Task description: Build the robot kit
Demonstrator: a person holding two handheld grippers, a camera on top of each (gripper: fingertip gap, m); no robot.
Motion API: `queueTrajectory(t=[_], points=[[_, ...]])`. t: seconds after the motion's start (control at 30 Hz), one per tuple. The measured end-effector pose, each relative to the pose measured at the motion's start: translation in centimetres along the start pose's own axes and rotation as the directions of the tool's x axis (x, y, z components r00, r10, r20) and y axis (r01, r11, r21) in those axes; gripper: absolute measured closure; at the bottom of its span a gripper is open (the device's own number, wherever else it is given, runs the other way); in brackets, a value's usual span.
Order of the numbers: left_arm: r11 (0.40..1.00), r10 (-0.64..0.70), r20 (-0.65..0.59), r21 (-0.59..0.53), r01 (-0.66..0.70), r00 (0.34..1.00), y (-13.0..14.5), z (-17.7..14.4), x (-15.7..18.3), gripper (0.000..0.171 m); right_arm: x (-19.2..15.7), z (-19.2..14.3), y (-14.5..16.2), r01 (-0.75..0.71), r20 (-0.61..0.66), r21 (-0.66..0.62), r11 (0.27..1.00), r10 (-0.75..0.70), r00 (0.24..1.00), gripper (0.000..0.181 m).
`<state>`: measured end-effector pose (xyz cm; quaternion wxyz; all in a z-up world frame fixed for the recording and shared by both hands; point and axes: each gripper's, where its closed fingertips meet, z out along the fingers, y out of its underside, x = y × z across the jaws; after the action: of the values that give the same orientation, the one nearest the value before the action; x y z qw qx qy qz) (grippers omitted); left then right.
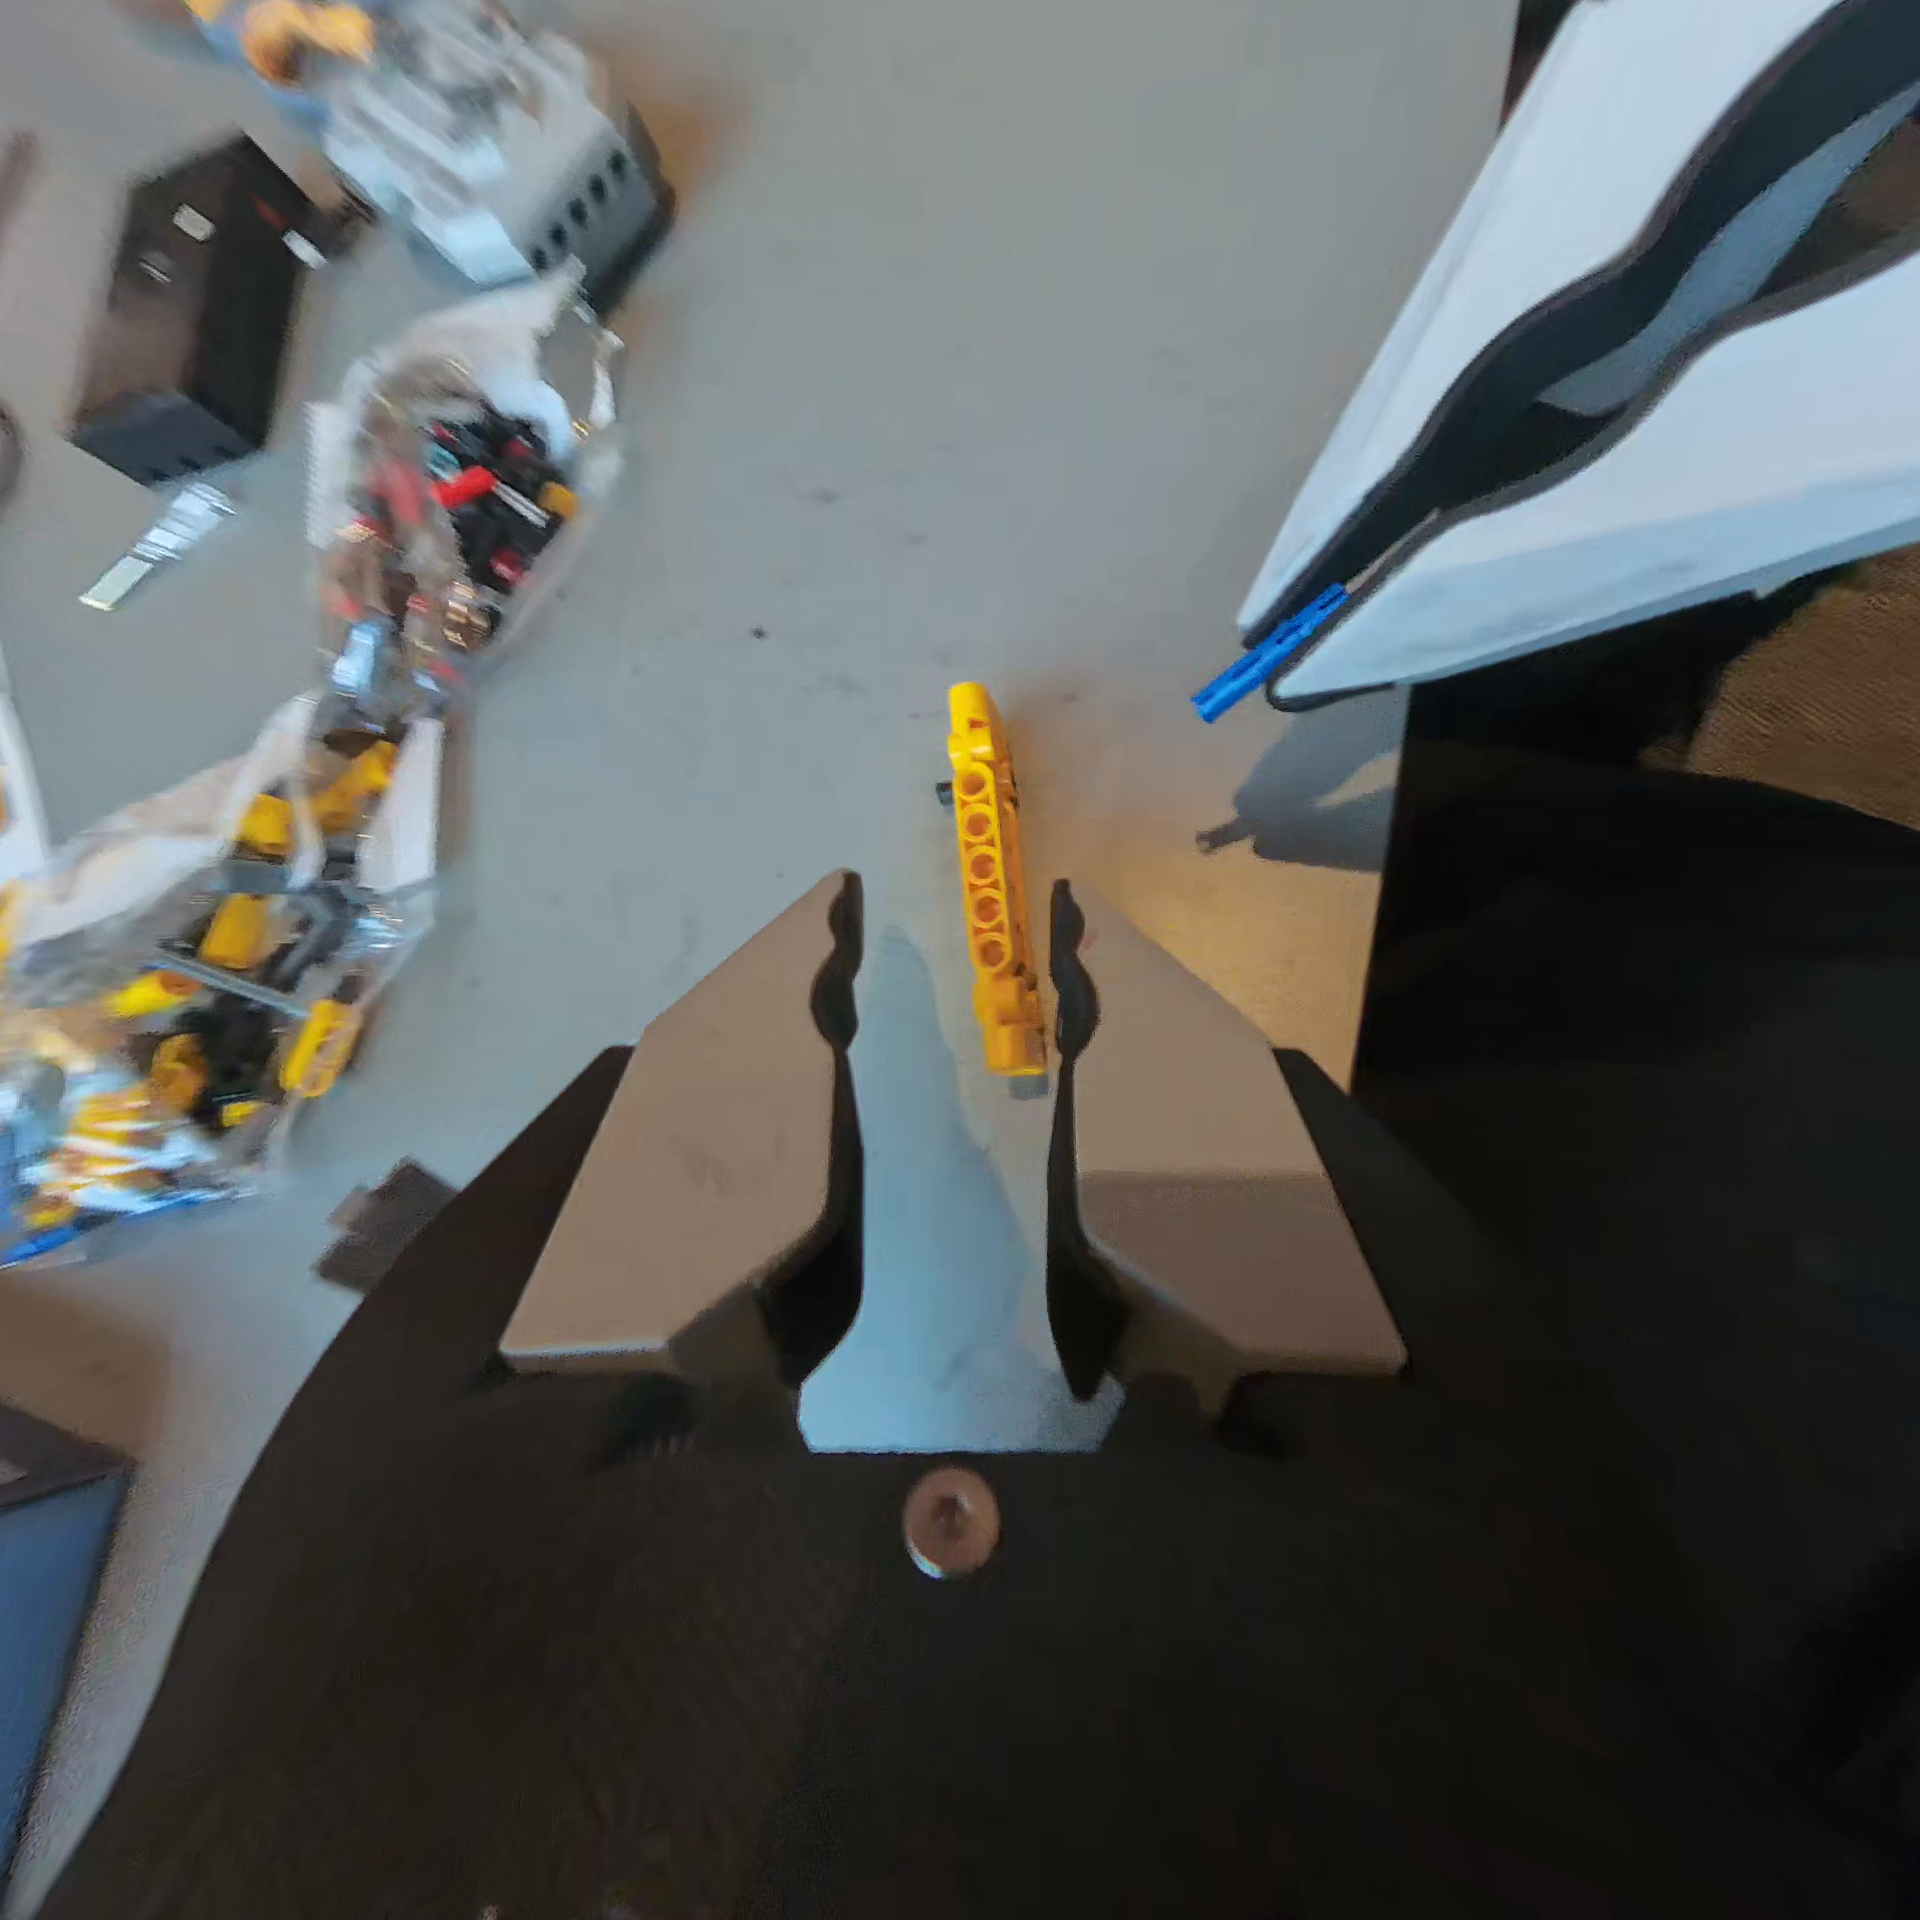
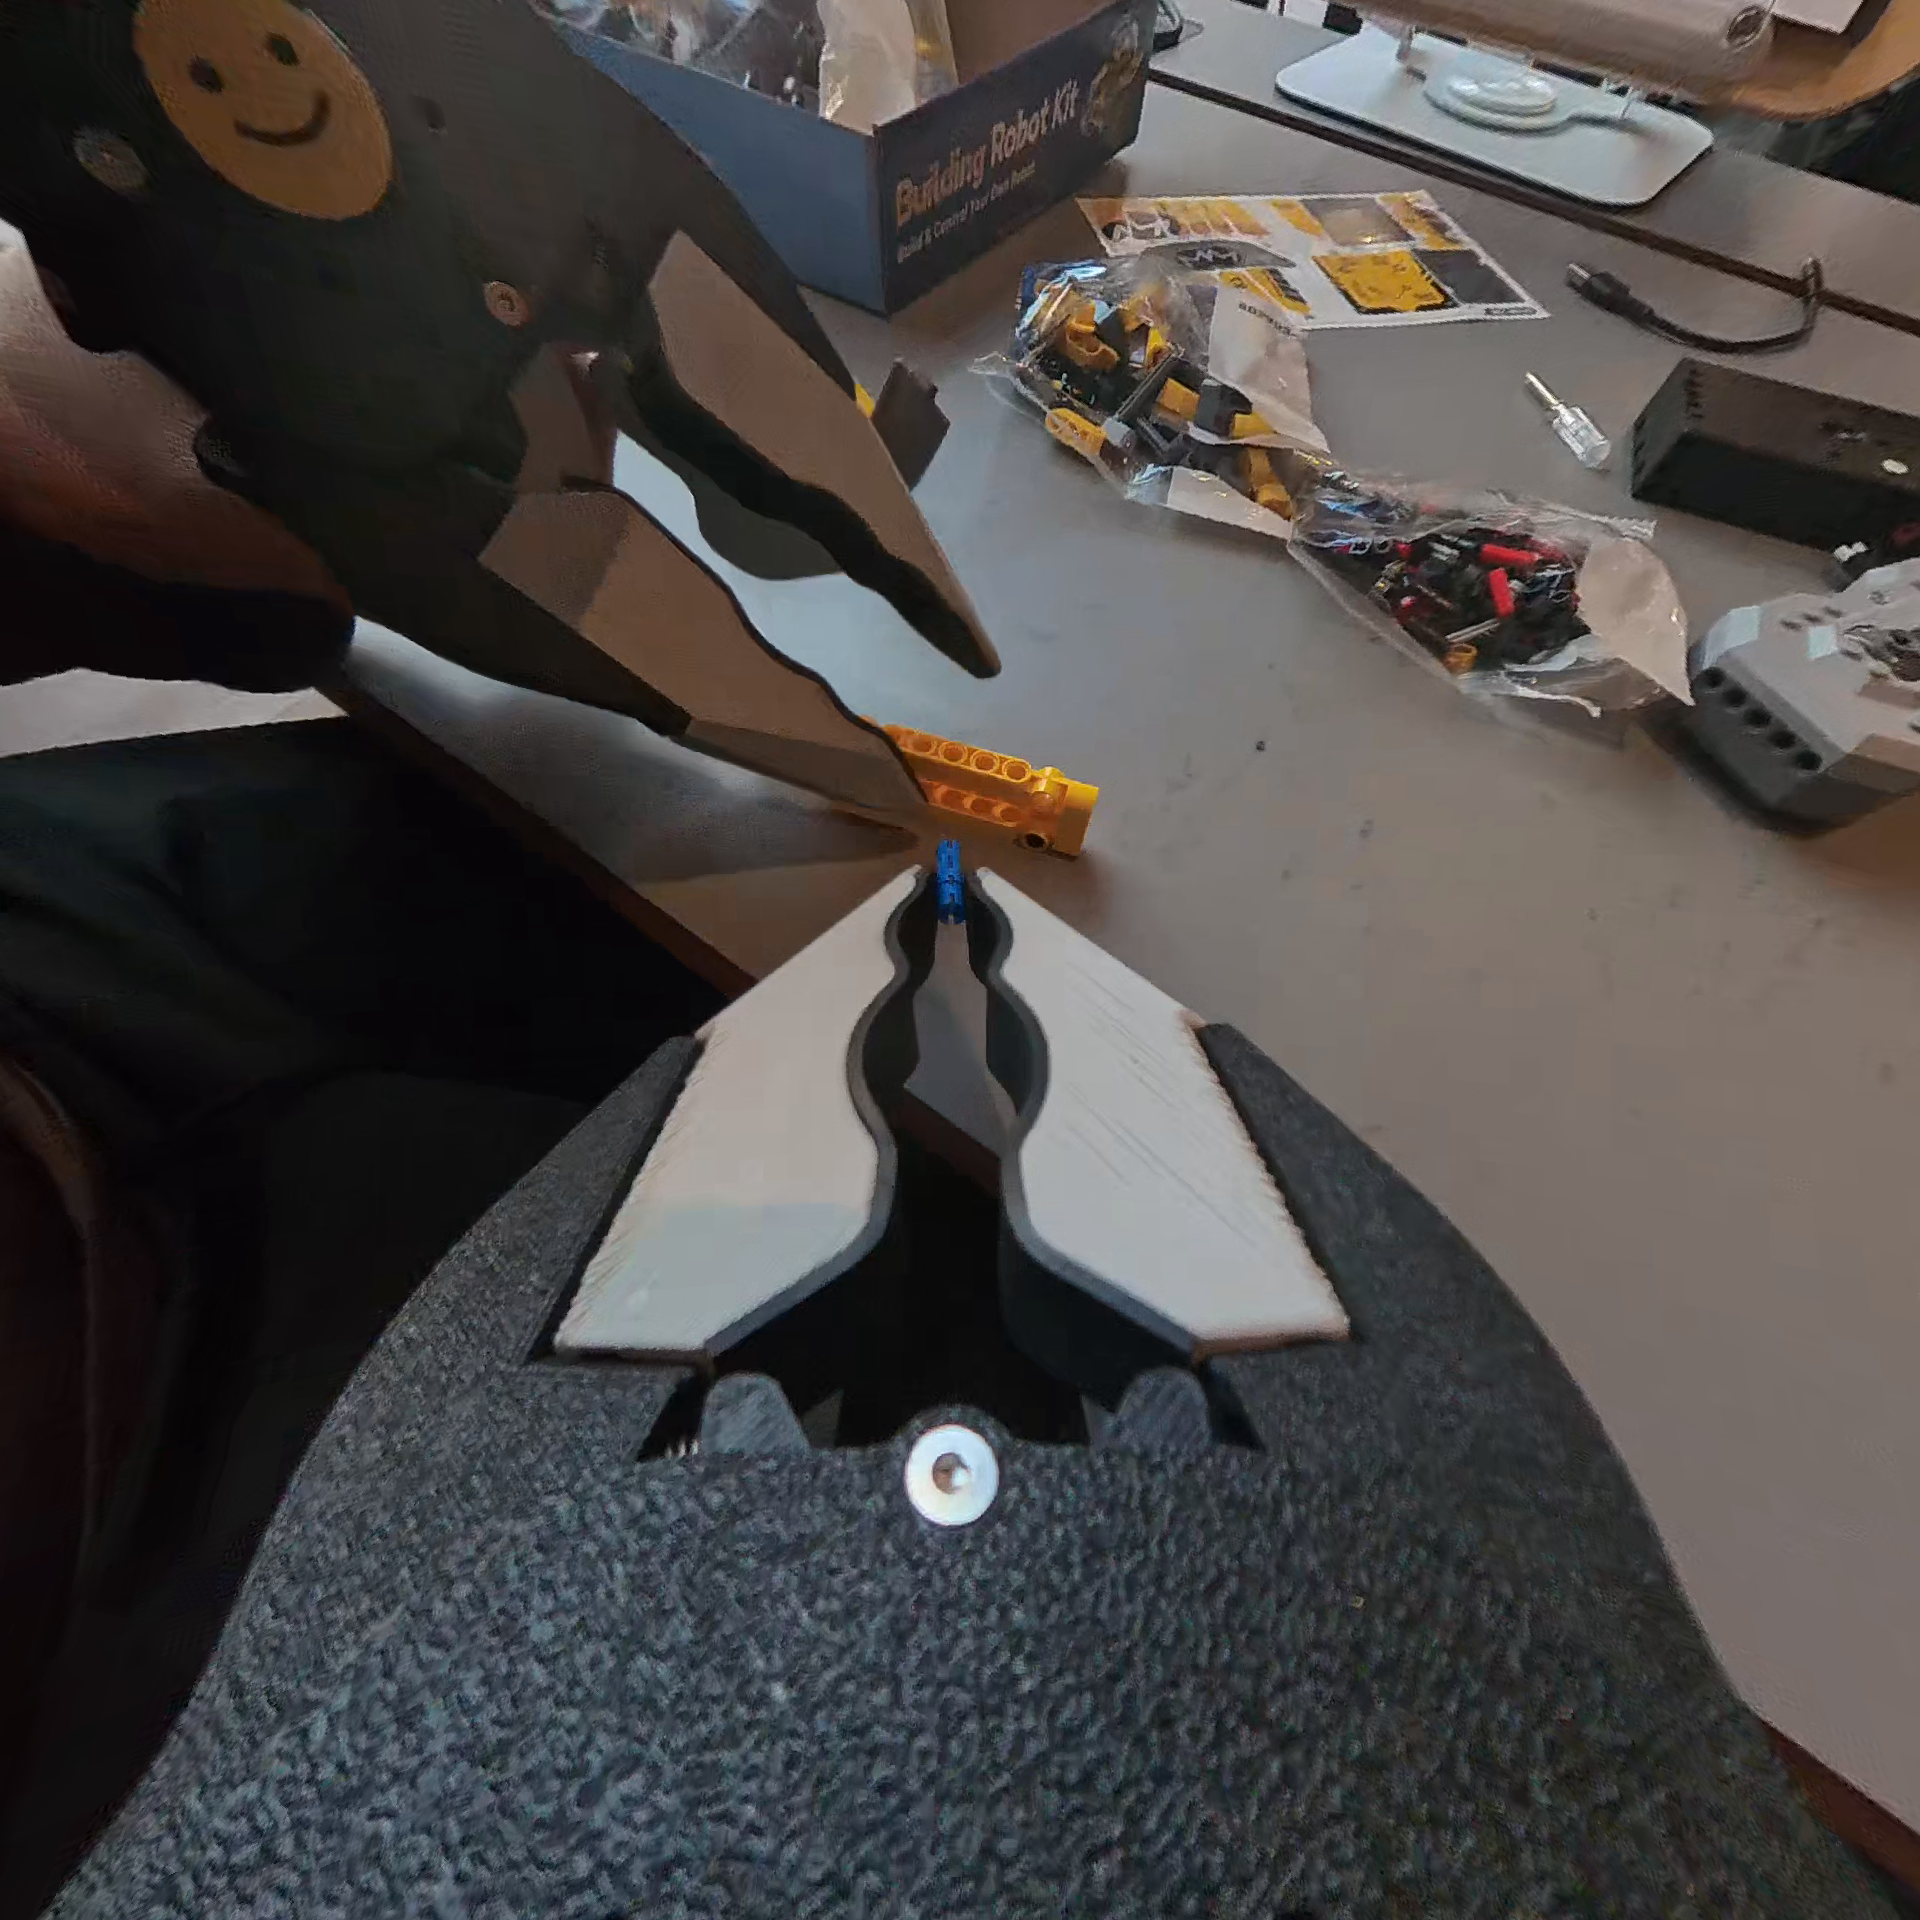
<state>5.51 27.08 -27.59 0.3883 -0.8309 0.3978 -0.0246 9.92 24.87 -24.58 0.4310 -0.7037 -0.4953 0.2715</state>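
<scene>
Pinching a blue connector pin (image 2: 949, 883), the right gripper (image 2: 948, 878) is nearing the yellow beam (image 1: 992, 883); the left gripper (image 1: 956, 894) is straddling it, spread.

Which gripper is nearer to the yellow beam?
Left. The left gripper sits open around the yellow beam; the right gripper, shut on a blue pin, is just beside it.

Printed wording on blue box (image 2: 935, 197); printed leaflet (image 2: 1340, 260) illegible.

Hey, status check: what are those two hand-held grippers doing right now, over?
Right hand-held gripper shut on blue pin. Left hand-held gripper open, straddling yellow beam lying on table. Parts bags off to the side, nothing between.
</scene>
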Motion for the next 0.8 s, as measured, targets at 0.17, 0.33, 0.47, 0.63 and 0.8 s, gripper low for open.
queueTrajectory(t=[0.17, 0.33, 0.47, 0.63, 0.8], points=[[0.999, -0.045, -0.074, -0.017, 0.044, 0.996, 0.2, 1.1, 0.7, 0.156, 0.4, 0.9, 1.4, 0.006, -0.018, -0.057, 0.998, -0.007, 1.000, 0.176], [0.998, -0.067, -0.107, -0.021, 0.065, 0.992, 0.1, 1.3, 0.8, 0.167, 0.4, 1.5, 1.2, 0.030, -0.023, -0.053, 0.998, -0.031, 0.999, 0.175], [0.981, -0.195, -0.206, -0.028, 0.193, 0.959, -0.2, 1.7, 0.9, 0.167, 2.0, 1.7, 0.7, 0.034, -0.096, -0.027, 0.999, -0.037, 0.995, 0.176], [0.937, -0.331, -0.322, -0.004, 0.349, 0.887, -1.0, 2.1, 0.9, 0.167, 3.3, 2.0, 0.5, 0.024, -0.148, -0.015, 1.000, -0.026, 0.989, 0.176], [0.908, -0.396, -0.389, -0.033, 0.417, 0.832, -1.3, 2.3, 0.9, 0.167, 3.5, 2.6, 0.7, 0.029, -0.154, -0.034, 0.999, -0.034, 0.988, 0.176]])
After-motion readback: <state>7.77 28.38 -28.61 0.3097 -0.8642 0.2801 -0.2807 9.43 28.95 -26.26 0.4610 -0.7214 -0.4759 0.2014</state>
